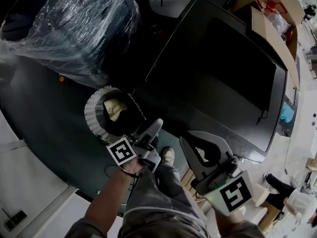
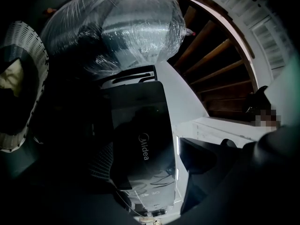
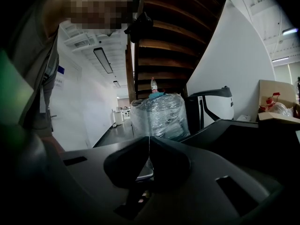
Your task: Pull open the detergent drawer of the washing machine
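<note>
Black gloss covers the top of the washing machine (image 1: 213, 78), which fills the middle and right of the head view, with both grippers low at its near corner. The left gripper (image 1: 150, 131) has its jaws spread wide with nothing between them. Its own view looks at the machine's dark front panel with white lettering, set in a white body. The detergent drawer belongs to that front, but the panel is too dark to pick out its outline. The right gripper (image 1: 188, 142) has its jaws closed tip to tip on nothing, and its view skims along the machine's dark top. A white slatted laundry basket (image 1: 94, 108) holding a pale cloth (image 1: 115, 109) stands just beside the left gripper, close against the machine's corner. Beyond the basket, a large bundle (image 1: 74, 24) wrapped in clear plastic film crowds the floor on that side. Open cardboard boxes (image 1: 275, 29) stand along the machine's far side. A wooden staircase (image 3: 168, 46) rises behind the bundle. The person's shoe (image 1: 168, 156) shows between the two grippers.
</note>
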`<move>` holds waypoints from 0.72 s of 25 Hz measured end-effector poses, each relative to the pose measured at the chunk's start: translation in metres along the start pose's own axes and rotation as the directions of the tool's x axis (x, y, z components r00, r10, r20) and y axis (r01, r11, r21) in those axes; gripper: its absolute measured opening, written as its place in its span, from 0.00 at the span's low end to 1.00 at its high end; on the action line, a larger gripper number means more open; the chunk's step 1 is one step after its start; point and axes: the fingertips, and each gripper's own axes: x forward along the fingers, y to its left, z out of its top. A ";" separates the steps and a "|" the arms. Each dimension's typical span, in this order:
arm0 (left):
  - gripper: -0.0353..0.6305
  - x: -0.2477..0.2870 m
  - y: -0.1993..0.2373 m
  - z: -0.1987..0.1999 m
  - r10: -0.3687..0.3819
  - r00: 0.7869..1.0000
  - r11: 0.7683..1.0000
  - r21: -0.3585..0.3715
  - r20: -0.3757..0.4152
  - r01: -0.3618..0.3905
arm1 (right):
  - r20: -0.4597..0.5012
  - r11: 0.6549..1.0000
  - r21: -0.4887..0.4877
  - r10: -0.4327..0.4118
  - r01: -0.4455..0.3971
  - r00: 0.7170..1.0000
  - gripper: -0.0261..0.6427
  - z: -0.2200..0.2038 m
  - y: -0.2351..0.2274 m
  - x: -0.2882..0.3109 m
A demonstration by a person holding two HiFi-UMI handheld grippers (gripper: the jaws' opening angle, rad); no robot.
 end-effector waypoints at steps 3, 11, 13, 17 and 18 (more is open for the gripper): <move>0.71 0.007 0.000 0.000 -0.038 0.999 0.999 -0.010 0.007 0.038 | -0.005 1.000 0.005 0.008 -0.008 1.000 0.09 -0.006 -0.001 0.003; 0.72 0.022 0.001 0.005 -0.092 0.995 0.995 -0.033 0.032 0.093 | -0.004 1.000 0.014 0.027 -0.027 1.000 0.09 -0.014 0.000 0.012; 0.72 0.023 0.001 0.005 -0.107 0.994 0.993 -0.039 0.035 0.108 | -0.003 1.000 0.013 0.027 -0.027 1.000 0.09 -0.015 -0.001 0.013; 0.71 0.024 -0.001 0.004 -0.120 0.992 0.991 -0.052 0.049 0.122 | -0.001 1.000 0.009 0.024 -0.024 1.000 0.09 -0.018 -0.003 0.012; 0.71 0.024 -0.001 0.004 -0.120 0.991 0.991 -0.053 0.052 0.123 | 0.000 1.000 0.010 0.022 -0.022 1.000 0.09 -0.018 -0.003 0.012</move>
